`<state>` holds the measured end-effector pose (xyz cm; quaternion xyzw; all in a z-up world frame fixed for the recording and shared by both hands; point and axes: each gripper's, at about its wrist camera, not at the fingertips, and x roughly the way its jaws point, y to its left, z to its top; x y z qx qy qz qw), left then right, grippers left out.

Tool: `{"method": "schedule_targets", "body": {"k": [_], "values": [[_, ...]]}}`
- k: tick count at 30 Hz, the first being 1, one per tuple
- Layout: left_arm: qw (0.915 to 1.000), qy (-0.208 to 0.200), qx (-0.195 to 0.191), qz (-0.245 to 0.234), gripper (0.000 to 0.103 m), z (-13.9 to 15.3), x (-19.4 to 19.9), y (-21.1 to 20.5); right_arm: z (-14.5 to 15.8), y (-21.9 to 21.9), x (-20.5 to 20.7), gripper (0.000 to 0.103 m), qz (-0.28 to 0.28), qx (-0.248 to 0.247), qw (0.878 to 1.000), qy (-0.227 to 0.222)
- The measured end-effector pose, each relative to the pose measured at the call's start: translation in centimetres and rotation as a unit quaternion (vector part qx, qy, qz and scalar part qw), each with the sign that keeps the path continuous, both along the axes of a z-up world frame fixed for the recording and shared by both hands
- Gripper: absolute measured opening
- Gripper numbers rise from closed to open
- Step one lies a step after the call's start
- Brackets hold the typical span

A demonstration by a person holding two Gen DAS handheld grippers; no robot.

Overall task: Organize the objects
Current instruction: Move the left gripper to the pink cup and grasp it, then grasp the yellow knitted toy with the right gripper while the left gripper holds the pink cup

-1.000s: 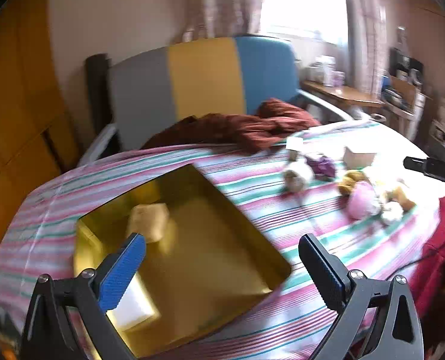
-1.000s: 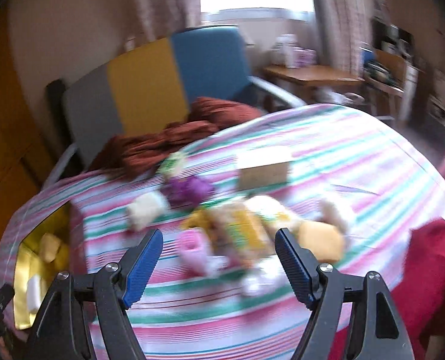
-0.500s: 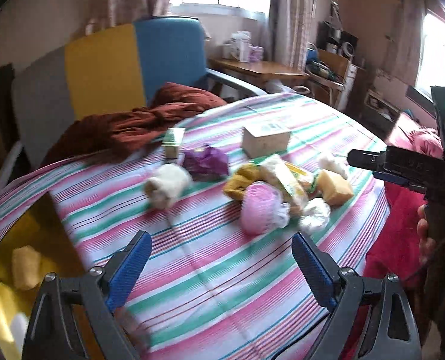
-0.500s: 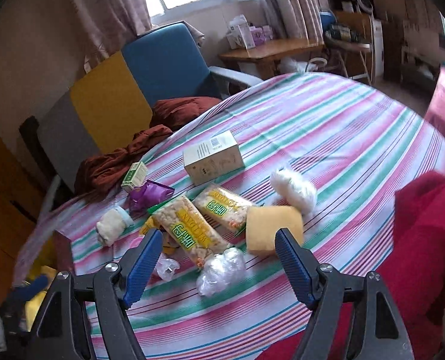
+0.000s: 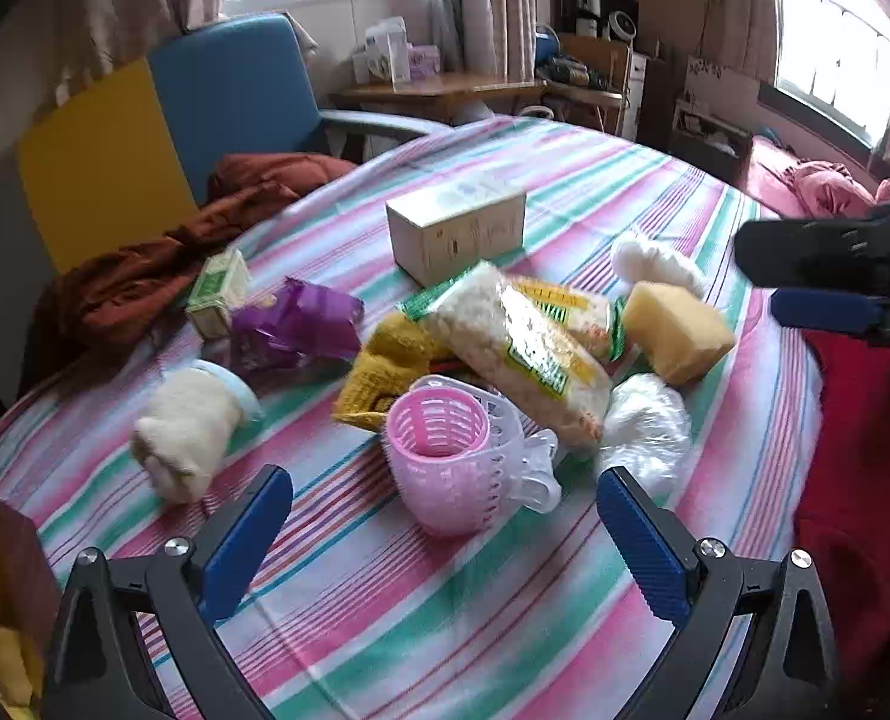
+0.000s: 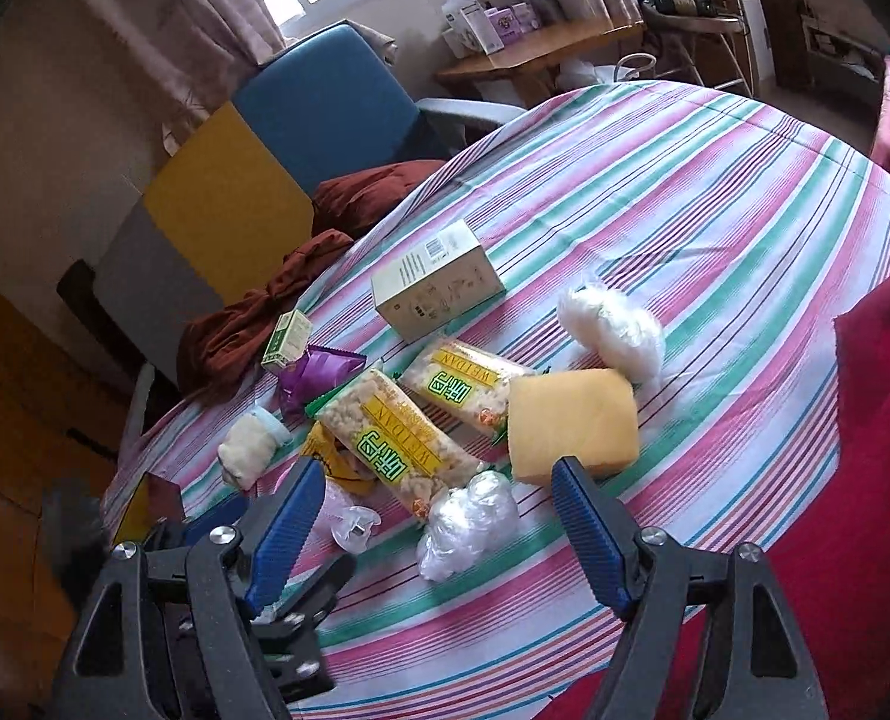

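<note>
- Two crinkly snack bags (image 6: pixel 385 438) beside a squishy yellow sponge block (image 6: pixel 571 423)
- left gripper (image 5: pixel 445 522) jaws opening, empty, near ribbed pink basket cup (image 5: pixel 442 459)
- right gripper (image 6: pixel 433 516) spread wide, empty

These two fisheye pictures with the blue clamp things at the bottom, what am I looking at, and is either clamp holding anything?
No robot here: a person carries a hand-held two-finger gripper in each hand, each with a camera looking along its blue fingers.

The left wrist view shows the left gripper, jaws opening, nothing between them, facing a pink basket cup. The right gripper in its own view is open and empty too, above a clear plastic wad.

On the striped tablecloth lie two snack packets, a yellow sponge, a cardboard box, a purple wrapper, a small green carton, a rolled white cloth and a white fluffy wad.
</note>
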<state>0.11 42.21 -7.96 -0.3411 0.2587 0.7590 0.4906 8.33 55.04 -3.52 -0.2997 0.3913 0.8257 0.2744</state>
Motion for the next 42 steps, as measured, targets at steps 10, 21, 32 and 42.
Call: {"method": "schedule_targets", "body": {"k": [10, 21, 32, 42], "values": [[0.9983, -0.053, 0.02, -0.015, 0.062, -1.1, -0.7, 0.6, -0.4, 0.2, -0.3, 0.079, 0.003, -0.012, 1.0, -0.005], [0.9959, -0.078, 0.041, 0.023, 0.063, 0.9, 1.3, -6.6, -1.5, -0.3, -2.5, 0.079, 0.037, -0.015, 0.996, -0.075], [0.9938, -0.088, 0.058, 0.033, 0.063, 0.9, 2.2, -12.7, -1.6, -3.6, -5.6, 0.078, 0.143, -0.039, 0.987, -0.063], [0.9936, -0.085, 0.064, 0.036, 0.062, 0.2, 2.5, -14.4, -5.0, -8.2, -12.8, 0.077, 0.259, -0.142, 0.954, -0.055]]}}
